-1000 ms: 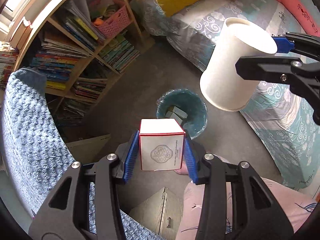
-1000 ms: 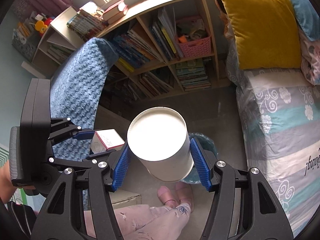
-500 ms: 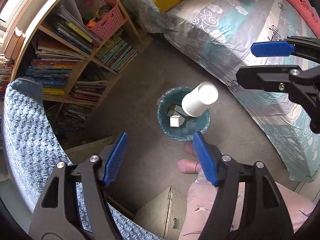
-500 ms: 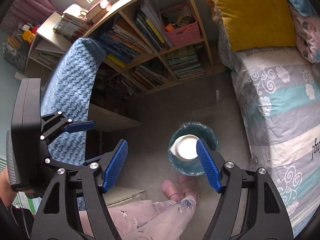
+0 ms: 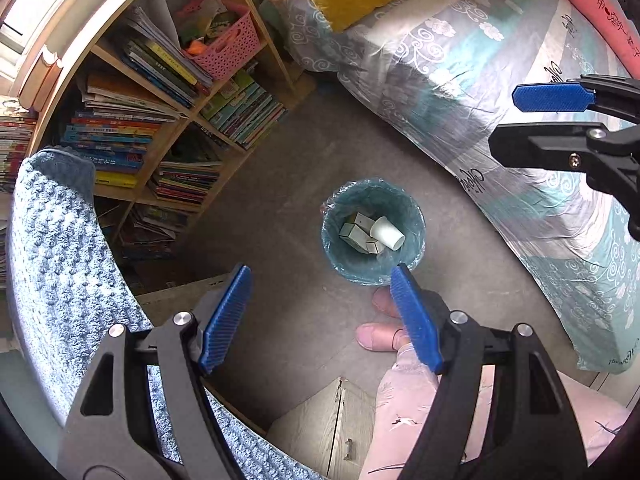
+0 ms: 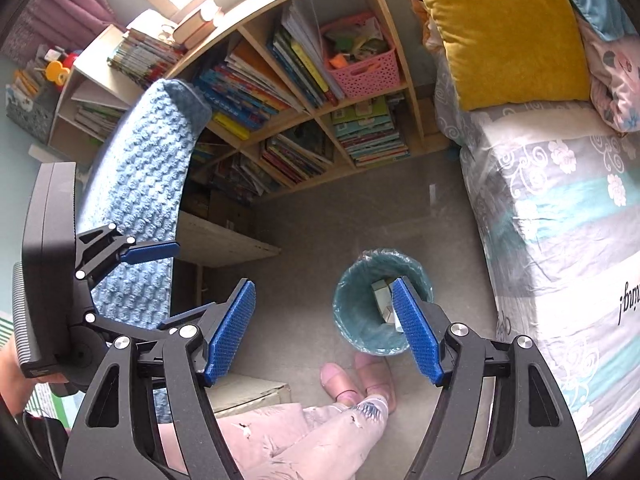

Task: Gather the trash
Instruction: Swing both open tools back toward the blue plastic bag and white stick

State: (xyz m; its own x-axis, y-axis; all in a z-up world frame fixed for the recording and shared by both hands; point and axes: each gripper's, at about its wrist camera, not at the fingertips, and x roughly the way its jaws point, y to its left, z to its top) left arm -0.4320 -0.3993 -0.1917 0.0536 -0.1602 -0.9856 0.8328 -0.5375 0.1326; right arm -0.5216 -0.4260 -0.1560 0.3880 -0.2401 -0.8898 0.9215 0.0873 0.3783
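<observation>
A: One paper cup lies on its side in your trash bin, resting on small cartons; I count about three, though they overlap.

B: And the bin's surroundings?

A: It stands on bare grey floor. The bed edge runs just beside it on one side, your two slippered feet sit near its rim, and the bookshelf stands well apart, leaving open floor between.

B: My jaws?

A: Your left gripper points down over the bin, its jaws opening, with nothing between them. Your right gripper has its jaws spread wide and empty too, touching nothing.
</observation>
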